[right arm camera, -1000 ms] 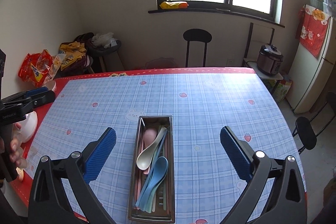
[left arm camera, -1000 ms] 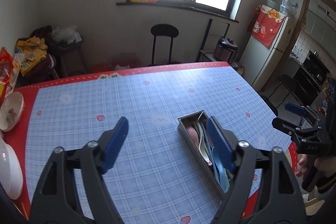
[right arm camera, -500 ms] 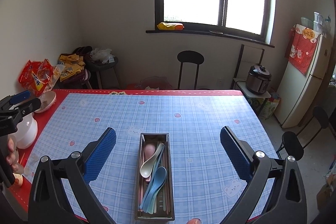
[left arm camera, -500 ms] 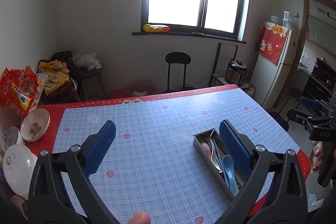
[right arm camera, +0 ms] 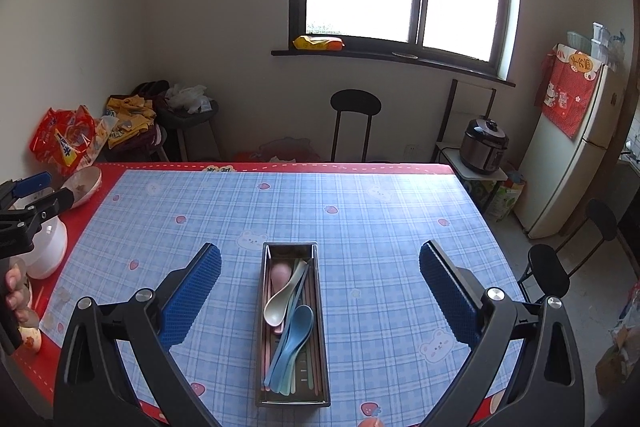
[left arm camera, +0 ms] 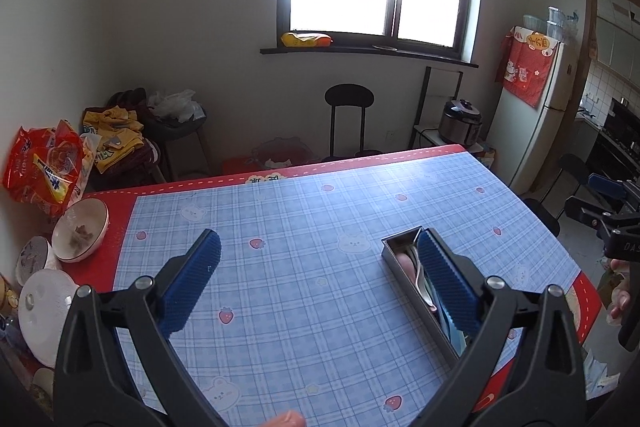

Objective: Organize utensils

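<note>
My right gripper hangs with its blue pads spread wide and empty; the long steel tray of pastel plastic spoons lies on the blue checked tablecloth below the gap between them. My left gripper has just finished opening, gripping nothing, the tray behind its right pad.

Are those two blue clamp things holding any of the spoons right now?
No. The left gripper and the right gripper are both open and empty; the spoons lie in the metal tray.
</note>
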